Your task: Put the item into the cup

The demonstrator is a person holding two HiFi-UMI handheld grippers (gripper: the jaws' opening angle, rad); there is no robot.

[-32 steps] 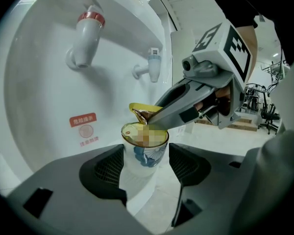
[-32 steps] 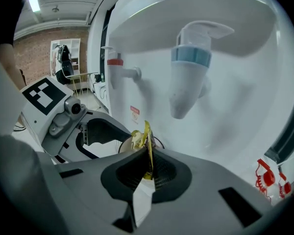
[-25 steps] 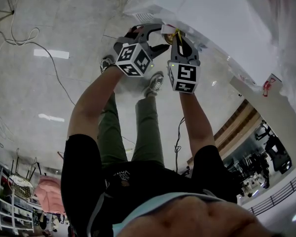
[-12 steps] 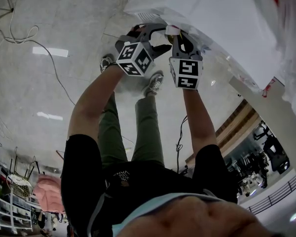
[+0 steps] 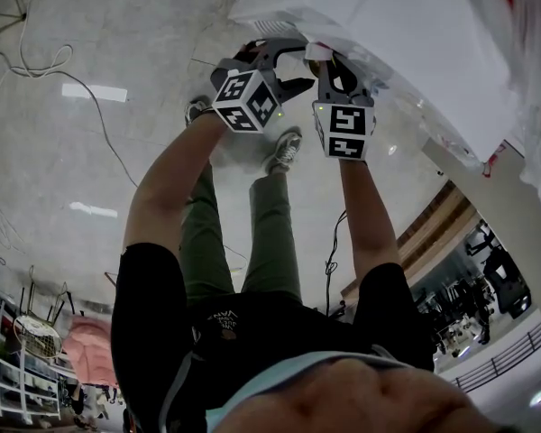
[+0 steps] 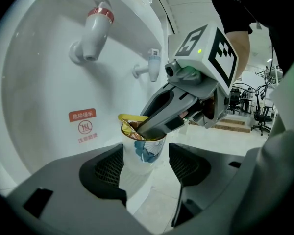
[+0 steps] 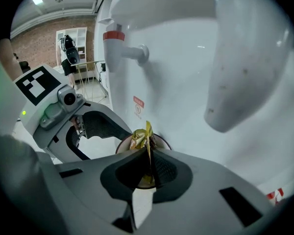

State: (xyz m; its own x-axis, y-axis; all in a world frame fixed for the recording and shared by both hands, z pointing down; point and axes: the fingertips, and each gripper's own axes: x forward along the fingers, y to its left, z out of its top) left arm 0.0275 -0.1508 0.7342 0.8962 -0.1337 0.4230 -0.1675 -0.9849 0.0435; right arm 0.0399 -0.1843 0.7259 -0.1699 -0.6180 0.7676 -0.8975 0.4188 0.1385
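Note:
A white paper cup [image 6: 143,151] with a blue flower print sits between the pads of my left gripper [image 6: 144,168], which is shut on its sides. My right gripper [image 6: 152,126] reaches down into the cup's mouth from the right. It is shut on a crinkled yellow-gold packet [image 6: 130,126], whose lower part is inside the cup. In the right gripper view the packet [image 7: 146,133] stands edge-on, pinched by my right gripper [image 7: 149,168] over the cup's rim [image 7: 121,147]. The left gripper [image 7: 95,131] shows behind it. From the head view both grippers [image 5: 293,61] [image 5: 329,61] meet under the dispenser's edge.
A white water dispenser [image 6: 49,82] stands right behind the cup, with a red-capped tap [image 6: 95,26], a blue-marked tap [image 6: 149,67] and a red warning label [image 6: 83,126]. Below are the person's shoes [image 5: 284,152] and loose cables [image 5: 36,70] on the grey floor.
Both grippers have shifted a little up and toward the dispenser. The yellow packet that showed above the cup a second ago has sunk out of the head view.

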